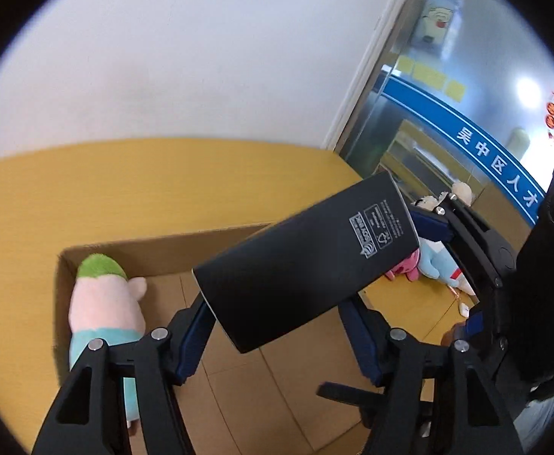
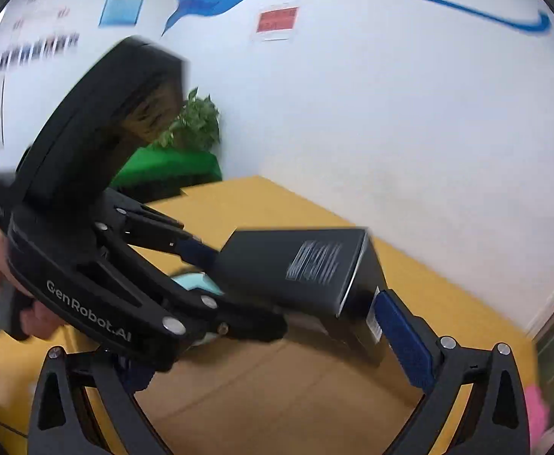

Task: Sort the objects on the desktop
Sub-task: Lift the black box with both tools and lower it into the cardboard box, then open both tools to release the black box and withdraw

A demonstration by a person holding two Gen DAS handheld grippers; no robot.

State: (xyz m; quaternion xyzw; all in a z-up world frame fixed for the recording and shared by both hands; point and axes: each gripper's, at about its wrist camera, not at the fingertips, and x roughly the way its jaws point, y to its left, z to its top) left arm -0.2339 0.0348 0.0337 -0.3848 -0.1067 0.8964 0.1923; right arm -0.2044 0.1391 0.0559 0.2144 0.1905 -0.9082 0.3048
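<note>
A black box with a white label is held over an open cardboard box on the yellow table. My left gripper is shut on the black box near its lower end. The black box also shows in the right wrist view, with the left gripper clamped on it. My right gripper is open; its blue pad lies beside the box's end, touching or not I cannot tell. A plush doll with green hair lies inside the cardboard box at its left wall.
Several small plush toys lie on the table to the right of the cardboard box. A white wall stands behind the table, a glass door at the right. A green plant stands beyond the table's far end.
</note>
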